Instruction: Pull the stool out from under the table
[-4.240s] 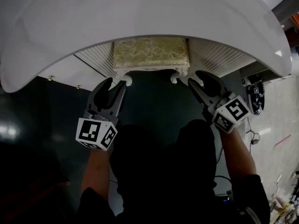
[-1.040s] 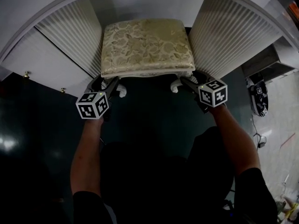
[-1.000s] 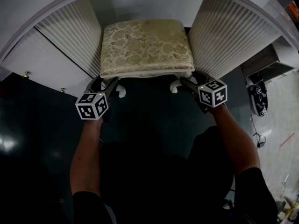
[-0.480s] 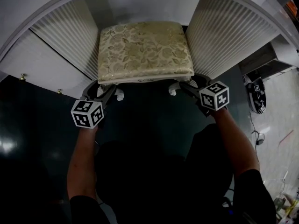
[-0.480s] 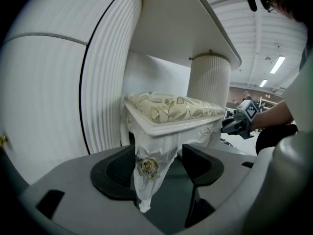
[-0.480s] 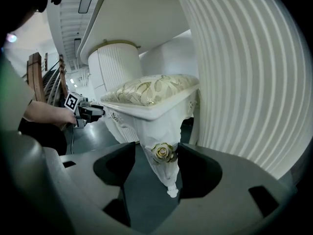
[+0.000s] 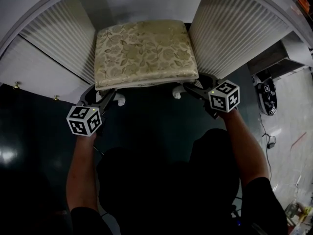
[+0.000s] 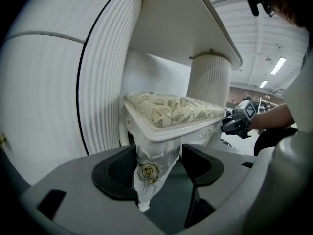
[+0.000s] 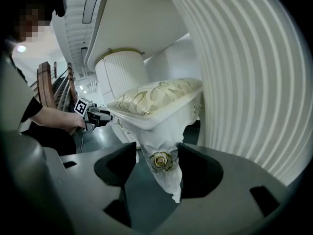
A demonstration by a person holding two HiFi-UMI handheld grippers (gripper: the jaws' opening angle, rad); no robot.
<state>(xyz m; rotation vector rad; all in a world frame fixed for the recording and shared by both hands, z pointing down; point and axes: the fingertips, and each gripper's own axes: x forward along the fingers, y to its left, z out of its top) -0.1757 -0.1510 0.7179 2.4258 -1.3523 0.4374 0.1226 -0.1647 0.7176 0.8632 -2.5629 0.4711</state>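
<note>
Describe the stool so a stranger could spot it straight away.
Find the big white table with ribbed pedestals. Between them stands a small white carved stool. Alone there, it has a cream-gold leaf-patterned cushion and gold rosettes on its legs.

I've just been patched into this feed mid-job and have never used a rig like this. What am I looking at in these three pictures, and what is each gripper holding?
There is no robot here. A person wears a head camera and holds a two-jaw gripper in each hand. The head view looks down on their arms, with the left gripper and the right gripper, each carrying a marker cube. The other two pictures come from cameras that ride on the grippers and look along their jaws. Ahead, a white stool with a gold leaf-pattern cushion stands on the dark floor, between the ribbed pedestals of a white table. The left gripper's jaws are closed on the stool's left front leg. The right gripper's jaws are closed on the right front leg. Each grips near a gold rose ornament.
</note>
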